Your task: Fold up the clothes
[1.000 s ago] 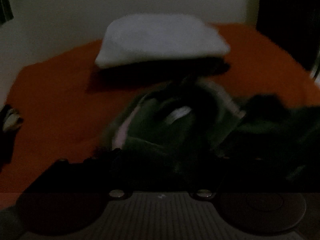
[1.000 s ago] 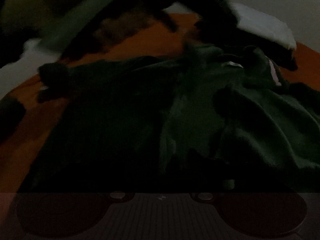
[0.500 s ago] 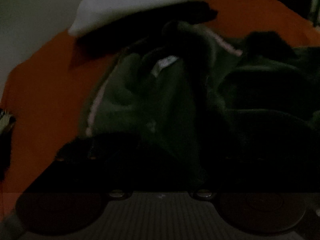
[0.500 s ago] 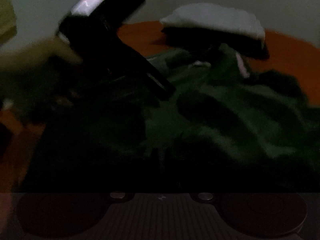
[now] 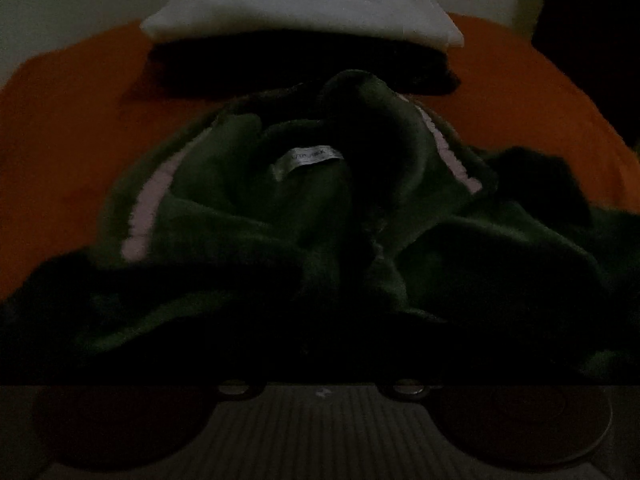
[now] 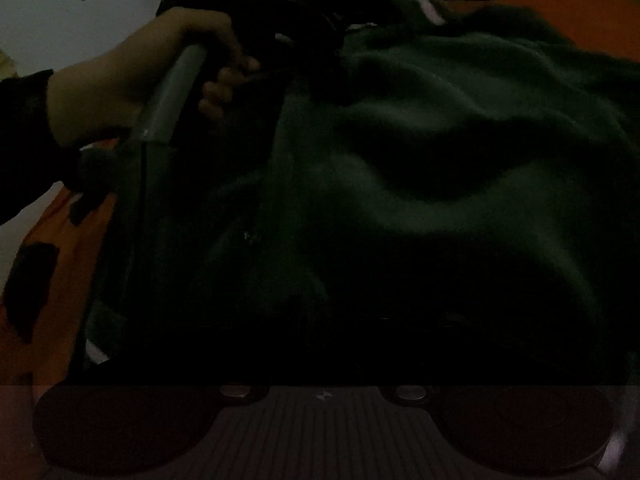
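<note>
The scene was very dim. In the left wrist view a crumpled dark green garment filled the middle and lower frame, lying on an orange surface. A small white label showed near the garment's centre, and pale pink trim ran along its folds at the left and right. Behind it, at the top of the frame, a folded white piece rested on a folded dark piece, touching the green fabric's far edge. The left gripper's own fingertips were lost in shadow at the bottom of that view; its jaws were opening, and whether cloth lay between them could not be told. In the right wrist view the same green garment spread across the centre and right. At the upper left a person's left hand clasped the grey handle of the left gripper, whose dark front reached down to the cloth's upper edge. The right gripper's fingers were hidden in darkness low in the frame; its jaws were opening too, and any hold on fabric could not be told.
</note>
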Action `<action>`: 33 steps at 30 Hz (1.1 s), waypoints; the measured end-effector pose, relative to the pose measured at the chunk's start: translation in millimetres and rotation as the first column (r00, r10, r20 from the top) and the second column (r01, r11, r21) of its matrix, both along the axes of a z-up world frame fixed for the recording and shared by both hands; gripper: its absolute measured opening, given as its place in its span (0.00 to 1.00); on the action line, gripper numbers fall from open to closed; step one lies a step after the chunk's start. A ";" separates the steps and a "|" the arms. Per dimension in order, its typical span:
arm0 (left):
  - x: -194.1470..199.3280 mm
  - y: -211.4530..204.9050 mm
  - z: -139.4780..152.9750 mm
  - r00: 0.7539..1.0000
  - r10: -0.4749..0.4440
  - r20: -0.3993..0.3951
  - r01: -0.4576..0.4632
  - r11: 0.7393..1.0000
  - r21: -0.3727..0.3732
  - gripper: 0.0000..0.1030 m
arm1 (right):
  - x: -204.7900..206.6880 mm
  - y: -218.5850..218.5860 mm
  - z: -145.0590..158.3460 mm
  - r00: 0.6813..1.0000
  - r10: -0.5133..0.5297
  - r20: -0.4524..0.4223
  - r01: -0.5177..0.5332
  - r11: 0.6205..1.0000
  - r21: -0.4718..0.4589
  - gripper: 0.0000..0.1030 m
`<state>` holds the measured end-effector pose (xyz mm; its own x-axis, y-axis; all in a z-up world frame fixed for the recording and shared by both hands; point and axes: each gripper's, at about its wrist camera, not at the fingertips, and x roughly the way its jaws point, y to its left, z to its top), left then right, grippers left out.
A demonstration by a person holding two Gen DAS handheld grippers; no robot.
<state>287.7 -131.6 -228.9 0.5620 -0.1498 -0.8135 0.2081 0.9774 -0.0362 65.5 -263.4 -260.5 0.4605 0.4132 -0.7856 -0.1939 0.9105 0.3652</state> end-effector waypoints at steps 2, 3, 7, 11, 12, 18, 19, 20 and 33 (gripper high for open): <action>-4.6 1.0 7.8 0.999 -0.008 0.046 0.008 1.000 0.005 0.79 | -12.6 -7.2 4.6 1.000 -0.017 0.007 0.017 1.000 -0.002 0.24; -5.8 1.6 13.7 0.998 -0.022 0.066 0.022 1.000 0.013 0.80 | -19.6 -9.5 7.3 1.000 -0.025 0.010 0.025 1.000 -0.003 0.24; -21.0 8.5 47.8 0.988 -0.084 0.133 0.081 0.996 0.030 0.86 | -55.5 -5.4 18.0 0.999 -0.017 0.034 0.018 0.999 -0.030 0.24; -32.5 3.7 51.5 0.984 -0.154 0.092 0.152 0.988 0.033 0.89 | -113.4 18.2 25.8 0.989 0.112 0.096 -0.112 0.994 0.000 0.25; -34.9 2.4 48.9 0.983 -0.166 0.079 0.163 0.986 0.033 0.89 | -129.9 26.5 26.2 0.978 0.172 0.115 -0.171 0.985 -0.024 0.25; -33.2 -7.4 25.6 0.988 -0.155 0.010 0.154 0.985 0.074 0.89 | -192.0 72.4 11.3 0.834 0.523 0.177 -0.458 0.834 -0.307 0.25; -30.3 -9.5 22.5 0.990 -0.141 0.001 0.141 0.987 0.078 0.89 | -194.8 78.4 6.9 0.808 0.563 0.173 -0.484 0.802 -0.351 0.25; -26.6 -11.2 20.0 0.992 -0.123 -0.010 0.123 0.989 0.077 0.89 | -195.8 81.9 3.0 0.788 0.593 0.164 -0.505 0.776 -0.377 0.25; -35.0 -12.8 27.3 0.992 -0.125 -0.030 0.125 0.992 0.015 0.88 | -211.1 65.7 5.8 0.679 0.717 0.159 -0.637 0.683 -0.358 0.08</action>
<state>252.7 -144.4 -201.6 0.5159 -0.2036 -0.8321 0.3278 0.9443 -0.0279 -145.6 -197.7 -254.7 0.3364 0.5012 -0.7972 -0.8450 0.5344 -0.0206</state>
